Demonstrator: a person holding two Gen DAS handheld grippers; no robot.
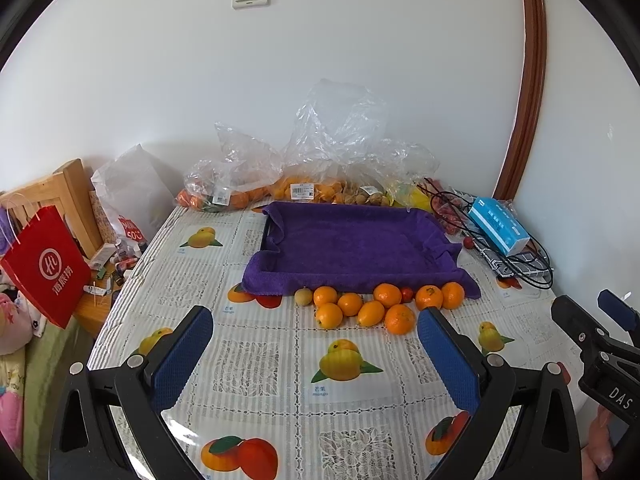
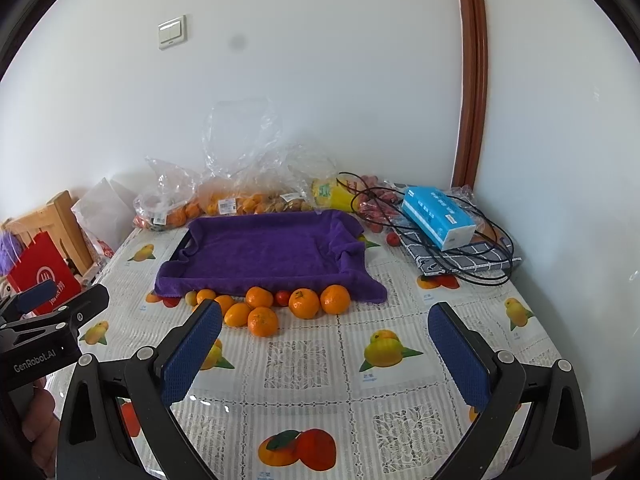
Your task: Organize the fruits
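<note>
Left claw [image 1: 316,354] released, empty | right claw [image 2: 326,350] released, empty | loose fruits [image 1: 380,308] touching purple-towelled tray [image 1: 352,248] front edge, likely staged for loading | tray holds 0

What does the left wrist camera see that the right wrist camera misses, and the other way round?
Only the left wrist view shows the cluttered wooden side table beside the red paper shopping bag. Only the right wrist view shows the folded grey checked cloth whole under the blue tissue box. Both show the purple towel-lined tray, empty, with loose orange citrus fruits on the fruit-print tablecloth against its near edge, plus each other's open fingers.
</note>
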